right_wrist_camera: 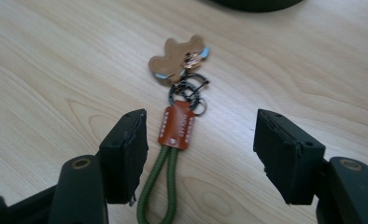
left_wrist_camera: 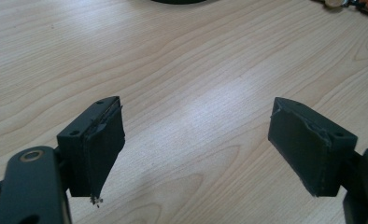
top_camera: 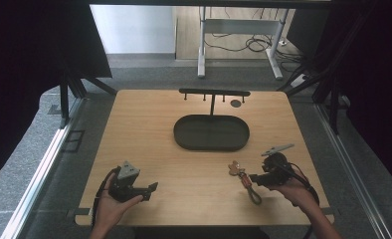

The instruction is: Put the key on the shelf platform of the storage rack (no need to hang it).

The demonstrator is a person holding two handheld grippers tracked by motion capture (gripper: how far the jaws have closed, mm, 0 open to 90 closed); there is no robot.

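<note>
I am lowering the wide-open right tool (right_wrist_camera: 198, 154) astride the keychain (right_wrist_camera: 177, 126), centring its leather tab at 12 o'clock; left tool (left_wrist_camera: 196, 149) gaping, idle.

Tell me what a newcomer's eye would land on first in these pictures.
First the keychain, lying flat on the wooden table between the open fingers of the right gripper: green cord loop, brown leather tab, metal rings and a tan bear-shaped charm. Next the dark oval tray at the table's middle, with a black hook rack standing behind it. The left gripper is open over bare wood near the front left.
</note>
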